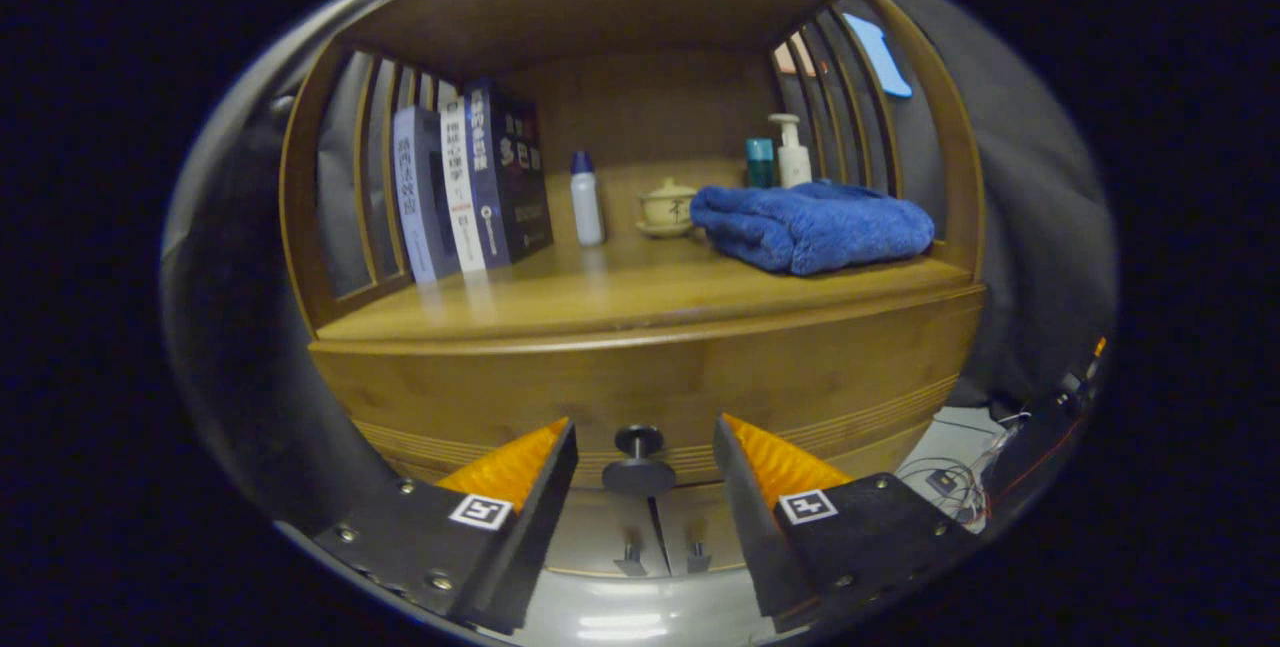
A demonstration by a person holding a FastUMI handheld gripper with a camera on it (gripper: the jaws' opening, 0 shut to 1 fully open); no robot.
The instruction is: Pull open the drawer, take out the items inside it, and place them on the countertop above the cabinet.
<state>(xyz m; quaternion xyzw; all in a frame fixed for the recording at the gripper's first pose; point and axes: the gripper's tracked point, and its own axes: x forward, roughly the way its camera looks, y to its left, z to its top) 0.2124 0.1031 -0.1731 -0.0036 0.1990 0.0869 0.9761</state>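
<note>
A wooden cabinet stands in front of me with a shut drawer (700,387) under its countertop (620,302). A dark round knob (638,457) sticks out of the drawer front. My gripper (645,427) is open, with the knob between its two fingertips and a gap on each side. The fingers touch nothing. What is inside the drawer is hidden.
On the countertop lie a folded blue towel (815,227), several upright books (470,182), a white bottle with a blue cap (586,199), a lidded cup on a saucer (667,207), a teal bottle (760,162) and a pump bottle (792,152). Two lower doors with small handles (660,557) sit below. Cables (950,482) lie on the floor to the right.
</note>
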